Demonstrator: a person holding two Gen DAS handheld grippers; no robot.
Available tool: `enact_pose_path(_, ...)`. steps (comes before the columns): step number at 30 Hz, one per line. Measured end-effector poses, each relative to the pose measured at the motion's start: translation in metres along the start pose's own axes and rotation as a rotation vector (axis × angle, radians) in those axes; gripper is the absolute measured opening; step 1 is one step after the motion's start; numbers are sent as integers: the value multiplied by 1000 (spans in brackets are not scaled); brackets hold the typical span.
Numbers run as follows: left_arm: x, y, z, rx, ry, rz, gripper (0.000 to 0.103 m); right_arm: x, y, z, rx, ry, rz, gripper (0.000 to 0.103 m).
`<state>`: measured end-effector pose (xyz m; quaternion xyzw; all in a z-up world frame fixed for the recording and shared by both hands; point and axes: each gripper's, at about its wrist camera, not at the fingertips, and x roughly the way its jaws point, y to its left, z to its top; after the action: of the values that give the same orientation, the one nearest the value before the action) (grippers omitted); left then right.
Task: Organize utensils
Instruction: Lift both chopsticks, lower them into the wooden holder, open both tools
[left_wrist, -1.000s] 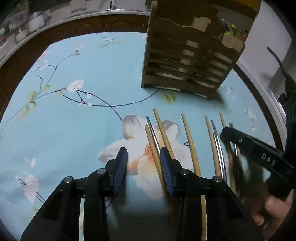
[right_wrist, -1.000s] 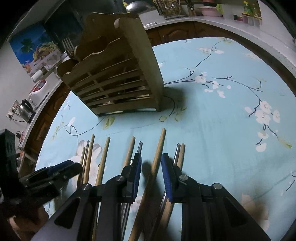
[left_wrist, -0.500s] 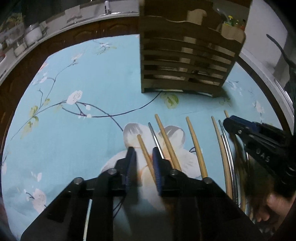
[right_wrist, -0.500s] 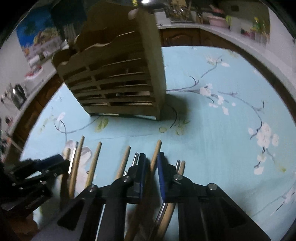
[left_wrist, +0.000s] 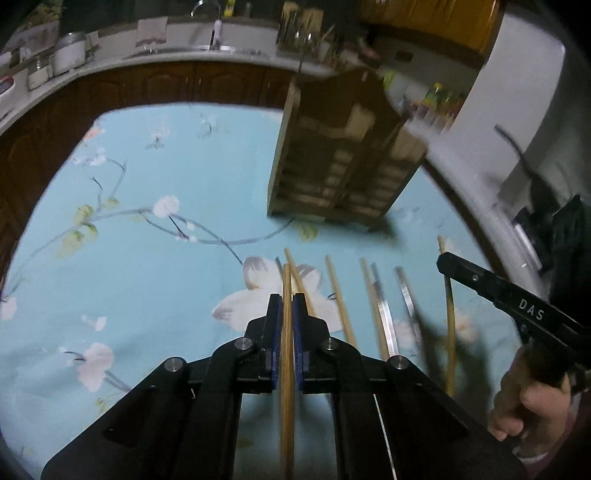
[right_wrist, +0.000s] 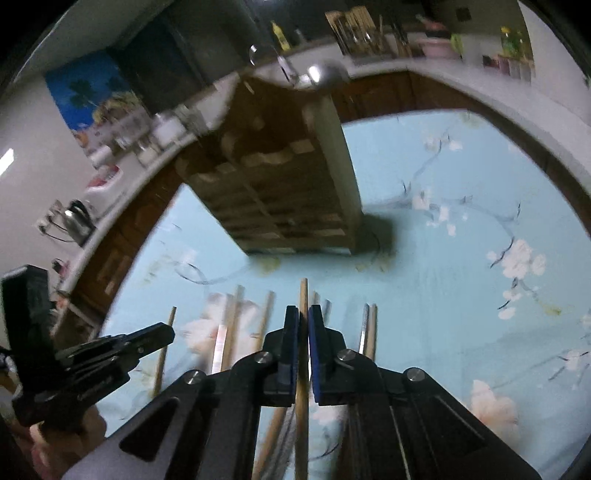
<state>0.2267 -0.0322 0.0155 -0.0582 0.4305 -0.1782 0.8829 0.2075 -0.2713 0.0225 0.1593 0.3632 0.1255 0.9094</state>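
A wooden rack (left_wrist: 343, 162) is standing at the top middle of the blue flowered cloth (left_wrist: 147, 258), looking blurry. More chopsticks (left_wrist: 373, 295) are lying below it. The left gripper (left_wrist: 287, 314) is squeezing one wooden chopstick (left_wrist: 286, 369). The right gripper (right_wrist: 303, 325) is squeezing another chopstick (right_wrist: 303, 295), its bottom end cut off.

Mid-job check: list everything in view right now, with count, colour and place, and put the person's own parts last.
Wooden utensil rack: one, brown, standing at the far side of the cloth.
Wooden chopsticks: several, tan, lying in a row on the cloth.
Metal chopsticks: at least two, silver, among the wooden ones.
Tablecloth: one, light blue, floral.
Left gripper: black, blue pads, shut on a wooden chopstick.
Right gripper: same, shut on another chopstick.
Hand: one, holding the right gripper's handle.
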Motion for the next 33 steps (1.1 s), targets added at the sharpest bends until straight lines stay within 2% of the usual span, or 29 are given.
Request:
enact_pose_path(5,-46,6,4,-26,-77,-58,5,-45,12,11,-15,-89,33,5)
enact_pose_path(15,-112,2,10,-6,-210,-83,5,-104,28,31,-53,-224,57,5)
enact_pose_path(22,-133,0,26,14,-284,-76,5,-122,38,46,-78,-293,52,5)
enact_pose_path(33,-139,4,54,1,-359,-84,5,-125,36,70,-77,-354,35,5)
